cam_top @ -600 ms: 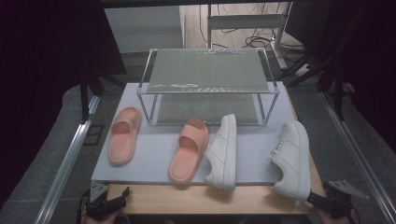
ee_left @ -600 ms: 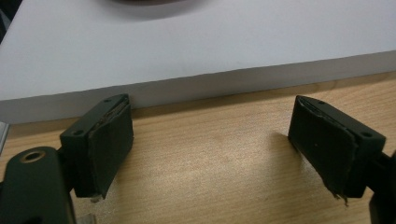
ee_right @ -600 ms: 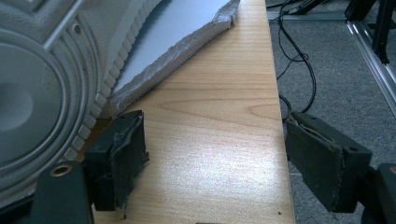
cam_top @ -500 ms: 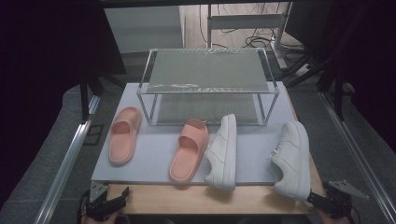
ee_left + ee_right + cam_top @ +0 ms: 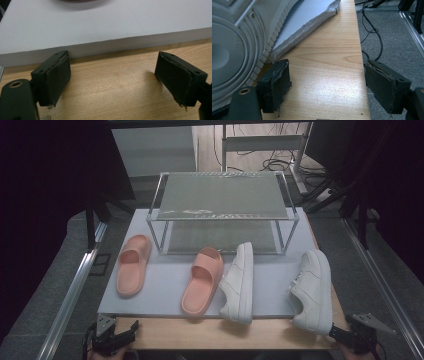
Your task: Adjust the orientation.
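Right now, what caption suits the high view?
Two pink slides and two white sneakers before a clear rack.

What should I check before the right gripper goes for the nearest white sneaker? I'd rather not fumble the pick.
1. Right gripper jaws open, nothing between them: ok.
2. Left gripper open and empty over the wooden table: ok.
3. Right-hand white leather sneaker upright, heel overhanging the grey foam mat: ok.
4. Sneaker apart from the second white sneaker: ok.
5. Clear two-tier acrylic shoe rack, shelves free: ok.
6. Jaws wide enough for the sneaker: cannot tell.
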`<state>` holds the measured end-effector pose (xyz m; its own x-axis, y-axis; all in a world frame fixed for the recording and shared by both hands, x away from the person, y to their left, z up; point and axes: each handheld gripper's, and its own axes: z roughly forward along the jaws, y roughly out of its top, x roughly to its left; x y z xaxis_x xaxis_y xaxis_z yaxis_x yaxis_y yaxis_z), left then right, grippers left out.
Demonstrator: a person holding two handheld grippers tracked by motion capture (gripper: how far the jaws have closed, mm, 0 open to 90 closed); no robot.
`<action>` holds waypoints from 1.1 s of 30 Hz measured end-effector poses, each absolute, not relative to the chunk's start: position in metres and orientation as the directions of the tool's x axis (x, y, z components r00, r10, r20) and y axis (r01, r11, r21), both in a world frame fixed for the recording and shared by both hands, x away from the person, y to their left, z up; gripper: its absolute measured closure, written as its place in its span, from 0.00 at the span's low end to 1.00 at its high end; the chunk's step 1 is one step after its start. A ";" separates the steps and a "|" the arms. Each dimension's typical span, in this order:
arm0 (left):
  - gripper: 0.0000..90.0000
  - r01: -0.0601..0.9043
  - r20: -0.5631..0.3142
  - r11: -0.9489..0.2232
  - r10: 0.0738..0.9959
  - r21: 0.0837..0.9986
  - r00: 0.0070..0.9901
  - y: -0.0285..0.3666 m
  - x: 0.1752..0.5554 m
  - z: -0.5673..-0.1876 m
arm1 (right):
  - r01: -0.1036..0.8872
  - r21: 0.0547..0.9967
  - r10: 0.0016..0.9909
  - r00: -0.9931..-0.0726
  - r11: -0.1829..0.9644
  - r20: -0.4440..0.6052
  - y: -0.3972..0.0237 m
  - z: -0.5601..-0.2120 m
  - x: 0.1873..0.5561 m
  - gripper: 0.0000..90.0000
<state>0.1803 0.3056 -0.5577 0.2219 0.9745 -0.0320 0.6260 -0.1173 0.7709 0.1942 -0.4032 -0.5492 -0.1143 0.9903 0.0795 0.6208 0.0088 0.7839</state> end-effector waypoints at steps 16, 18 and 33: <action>0.13 0.637 -0.033 -0.126 0.972 0.760 0.231 0.303 0.182 -0.556 | 0.625 0.781 0.990 -0.116 0.010 0.080 -0.403 -0.549 0.194 0.23; 0.14 0.642 -0.039 -0.125 0.971 0.756 0.235 0.304 0.182 -0.555 | 0.627 0.779 0.990 -0.117 0.013 0.078 -0.403 -0.548 0.194 0.23; 0.15 0.618 -0.041 -0.141 0.962 0.773 0.271 0.302 0.184 -0.534 | 0.633 0.774 0.991 -0.120 0.032 0.057 -0.401 -0.546 0.195 0.23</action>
